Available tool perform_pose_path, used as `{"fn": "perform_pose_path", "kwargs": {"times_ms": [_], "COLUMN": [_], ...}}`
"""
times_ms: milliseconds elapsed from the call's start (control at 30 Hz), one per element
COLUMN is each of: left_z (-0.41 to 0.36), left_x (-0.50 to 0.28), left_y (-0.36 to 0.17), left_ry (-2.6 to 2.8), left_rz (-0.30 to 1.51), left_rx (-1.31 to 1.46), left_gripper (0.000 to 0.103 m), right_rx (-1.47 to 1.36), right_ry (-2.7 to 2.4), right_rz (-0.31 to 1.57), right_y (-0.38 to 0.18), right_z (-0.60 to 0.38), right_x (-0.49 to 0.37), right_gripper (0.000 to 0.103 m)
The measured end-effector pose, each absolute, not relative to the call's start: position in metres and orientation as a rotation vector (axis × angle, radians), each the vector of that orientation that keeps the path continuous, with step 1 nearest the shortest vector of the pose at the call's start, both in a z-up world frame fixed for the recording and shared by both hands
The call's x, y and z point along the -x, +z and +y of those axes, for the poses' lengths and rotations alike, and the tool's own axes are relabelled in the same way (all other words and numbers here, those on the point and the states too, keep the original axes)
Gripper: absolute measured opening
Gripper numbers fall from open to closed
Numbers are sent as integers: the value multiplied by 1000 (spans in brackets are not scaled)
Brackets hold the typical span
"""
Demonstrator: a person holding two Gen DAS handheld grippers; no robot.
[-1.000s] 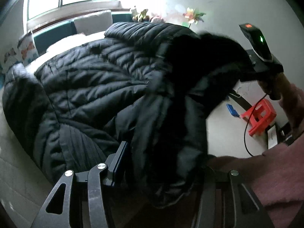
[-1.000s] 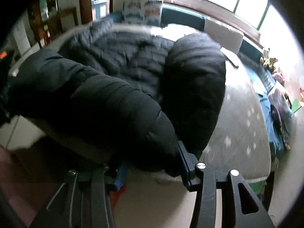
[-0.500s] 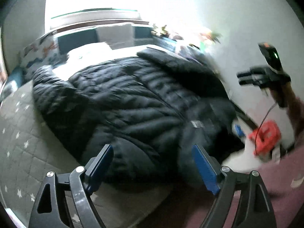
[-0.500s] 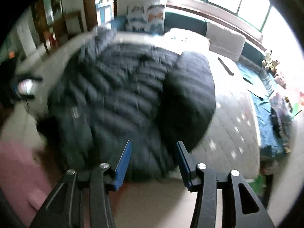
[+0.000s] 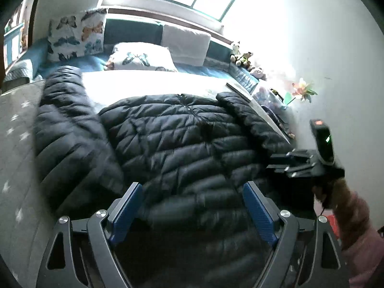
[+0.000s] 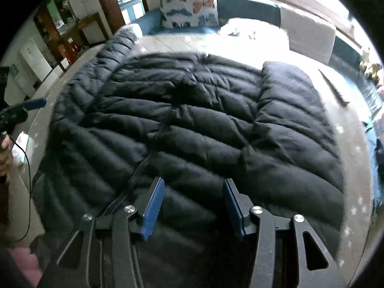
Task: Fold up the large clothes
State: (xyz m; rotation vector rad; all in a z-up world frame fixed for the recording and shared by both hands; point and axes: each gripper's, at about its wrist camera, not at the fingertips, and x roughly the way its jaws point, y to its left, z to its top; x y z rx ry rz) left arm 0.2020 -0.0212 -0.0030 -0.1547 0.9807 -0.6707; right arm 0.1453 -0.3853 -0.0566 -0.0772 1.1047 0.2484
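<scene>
A large black puffer jacket lies spread flat, front up, on a bed, with its zip running down the middle and a sleeve out to each side. It also fills the right wrist view. My left gripper is open and empty above the jacket's near hem. My right gripper is open and empty above the hem too. In the left wrist view the right gripper hovers at the jacket's right edge. The left gripper shows at the left edge of the right wrist view.
Butterfly-print pillows and a white cushion line the head of the bed under a window. Soft toys and a paper flower sit by the white wall on the right. Wooden furniture stands at the left.
Both grippers held the jacket's hem a second ago, then let go. The jacket has dropped and now lies spread flat on the bed. Both grippers have opened and pulled back.
</scene>
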Motion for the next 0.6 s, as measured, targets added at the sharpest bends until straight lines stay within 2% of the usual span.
{"fn": "perform_pose_path", "kwargs": {"times_ms": [233, 400, 500, 600], "left_z": [-62, -46, -34, -13], "left_x": [-287, -290, -288, -285], "left_y": [-71, -90, -104, -120], "left_ry": [-577, -423, -324, -247], "left_rz": [1139, 1127, 1135, 1154], "left_rx": [120, 5, -64, -59], "left_gripper": [91, 91, 90, 82], "right_rx": [62, 105, 11, -51], "right_ry": [140, -108, -153, -170], "right_rz": [1171, 1165, 1192, 1187], "right_y": [-84, -88, -94, -97], "right_z": [-422, -478, -510, -526], "right_x": [-166, -148, -135, -121], "right_gripper": [56, 55, 55, 55]}}
